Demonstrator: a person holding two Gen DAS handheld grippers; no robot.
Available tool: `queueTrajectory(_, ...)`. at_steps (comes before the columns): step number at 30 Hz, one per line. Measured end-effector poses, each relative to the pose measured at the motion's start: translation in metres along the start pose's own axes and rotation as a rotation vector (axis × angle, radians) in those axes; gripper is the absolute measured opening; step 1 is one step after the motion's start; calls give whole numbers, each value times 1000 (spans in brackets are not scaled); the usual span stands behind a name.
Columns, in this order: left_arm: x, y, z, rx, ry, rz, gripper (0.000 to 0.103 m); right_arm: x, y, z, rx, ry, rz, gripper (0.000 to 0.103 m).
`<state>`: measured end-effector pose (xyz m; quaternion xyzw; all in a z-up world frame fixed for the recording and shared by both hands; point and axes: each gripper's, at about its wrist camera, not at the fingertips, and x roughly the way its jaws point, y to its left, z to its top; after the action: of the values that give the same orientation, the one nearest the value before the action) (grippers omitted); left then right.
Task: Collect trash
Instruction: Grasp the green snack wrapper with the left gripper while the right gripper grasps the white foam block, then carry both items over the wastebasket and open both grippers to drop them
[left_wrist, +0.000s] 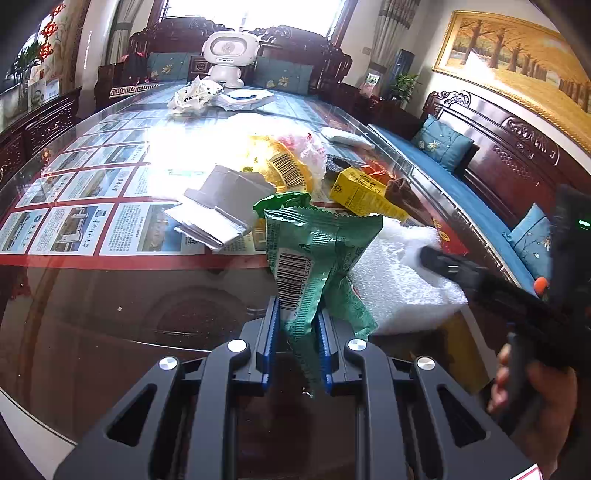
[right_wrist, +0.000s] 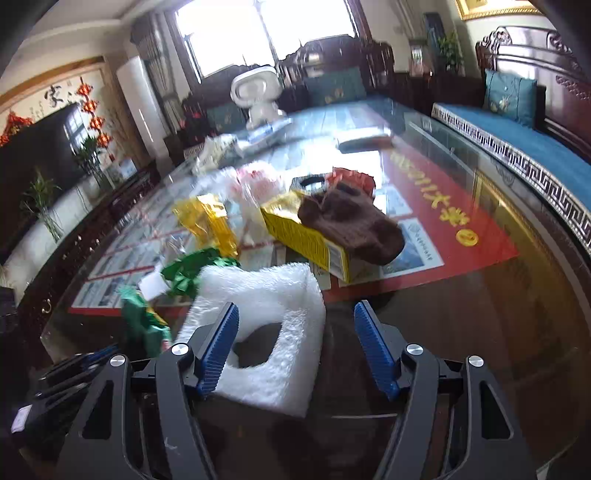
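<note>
Left hand-held gripper (left_wrist: 295, 325) clamped on green snack wrapper (left_wrist: 314, 251), wrapper standing up out of the pads, lifted off the tabletop (left_wrist: 110, 314). Right hand-held gripper (right_wrist: 295, 343) about half open, straddling white foam block (right_wrist: 269, 317): left pad (right_wrist: 219, 347) against the block's left face, right pad clear of it with a visible gap, so not gripped yet. Foam block sitting on near edge of the tabletop, directly ahead of and between right fingers; long axis running roughly away from camera, cut-out hole facing up. Right hand clearly the nearer one for the foam; left already occupied. Yellow carton (right_wrist: 314, 236) with brown lump (right_wrist: 351, 225) on top lying just beyond foam, yellow plastic bag (right_wrist: 207, 218) further left. Likely next: squeeze across the foam's short width, then lift.
</note>
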<state>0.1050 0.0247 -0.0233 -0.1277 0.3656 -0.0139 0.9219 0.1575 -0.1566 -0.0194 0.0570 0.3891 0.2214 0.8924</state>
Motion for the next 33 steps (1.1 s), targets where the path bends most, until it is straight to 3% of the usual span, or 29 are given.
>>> queueTrajectory(4,-3,1,0,1,-4,-5,20,10,-3,-5,13,20,36,47)
queueTrajectory(5,-3,1,0,0,-5,-5,20,8,-2,-6,5,20,34,33)
queueTrajectory(9,-10,3,0,-5,-20,-8,20,-4,-3,-9,0,-17,38,28)
queueTrajectory(17,-36,-2,-4,5,-52,-23,20,-63,-6,-14,-6,-142,42,26)
queueTrajectory(23,-64,-14,-17,40,-70,-55,20,-114,-1,-39,-41,-193,73,26)
queueTrajectory(33,-110,-45,-95,171,-13,-110,20,-178,1,-116,-68,-179,82,26)
